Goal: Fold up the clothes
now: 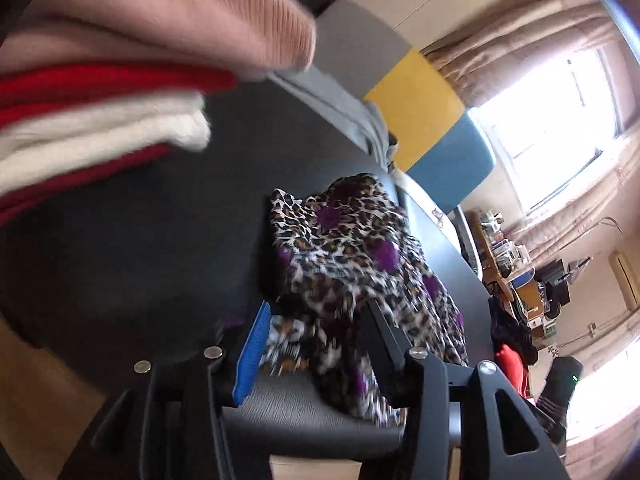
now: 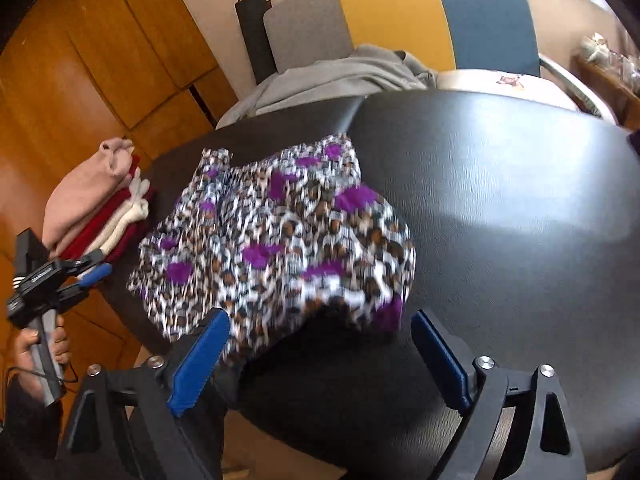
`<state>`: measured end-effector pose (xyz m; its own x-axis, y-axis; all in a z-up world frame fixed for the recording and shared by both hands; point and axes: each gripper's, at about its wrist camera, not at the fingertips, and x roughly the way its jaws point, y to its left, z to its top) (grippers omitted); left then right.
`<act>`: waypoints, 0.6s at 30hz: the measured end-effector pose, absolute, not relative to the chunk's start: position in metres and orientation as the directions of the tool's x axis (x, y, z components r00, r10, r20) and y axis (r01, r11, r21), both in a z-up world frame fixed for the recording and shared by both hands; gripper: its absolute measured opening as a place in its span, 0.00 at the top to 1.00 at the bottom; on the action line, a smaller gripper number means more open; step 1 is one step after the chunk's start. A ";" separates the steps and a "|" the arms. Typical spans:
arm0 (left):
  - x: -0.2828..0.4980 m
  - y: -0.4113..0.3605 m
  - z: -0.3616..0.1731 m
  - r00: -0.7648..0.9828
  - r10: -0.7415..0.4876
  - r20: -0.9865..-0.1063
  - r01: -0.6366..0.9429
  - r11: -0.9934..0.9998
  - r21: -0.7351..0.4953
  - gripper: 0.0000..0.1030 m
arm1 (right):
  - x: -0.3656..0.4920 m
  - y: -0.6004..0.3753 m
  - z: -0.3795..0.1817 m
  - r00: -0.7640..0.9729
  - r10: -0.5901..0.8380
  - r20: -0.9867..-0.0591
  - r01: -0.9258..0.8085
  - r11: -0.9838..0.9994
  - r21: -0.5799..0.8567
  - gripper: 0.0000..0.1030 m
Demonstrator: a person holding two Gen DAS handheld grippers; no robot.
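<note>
the leopard-print garment [image 2: 276,236] lies bunched on the black table [image 2: 500,208], near its left edge beside the folded stack [image 2: 96,216]. right gripper [image 2: 320,356] spread wide, pinching nothing. left gripper [image 1: 316,328] parted, fabric between its jaws, unclamped.

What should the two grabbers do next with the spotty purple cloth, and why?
Probably lower the right gripper onto the near edge of the crumpled leopard-print cloth with purple spots and pinch it. Both grippers stand open and hold nothing, the left gripper right over the cloth, which lies bunched, not flat, on the black padded table. The folded stack of pink, red and white clothes looks finished.
</note>
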<state>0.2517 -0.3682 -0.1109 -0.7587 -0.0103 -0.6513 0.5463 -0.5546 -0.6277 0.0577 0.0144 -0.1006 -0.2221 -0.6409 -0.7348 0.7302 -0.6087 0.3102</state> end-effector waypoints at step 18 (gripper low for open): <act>0.148 -0.362 -0.139 -0.712 0.106 -0.695 0.497 -0.623 -0.604 0.94 | -0.003 -0.032 -0.142 -0.195 -0.662 -0.723 0.528 -0.692 0.492 0.01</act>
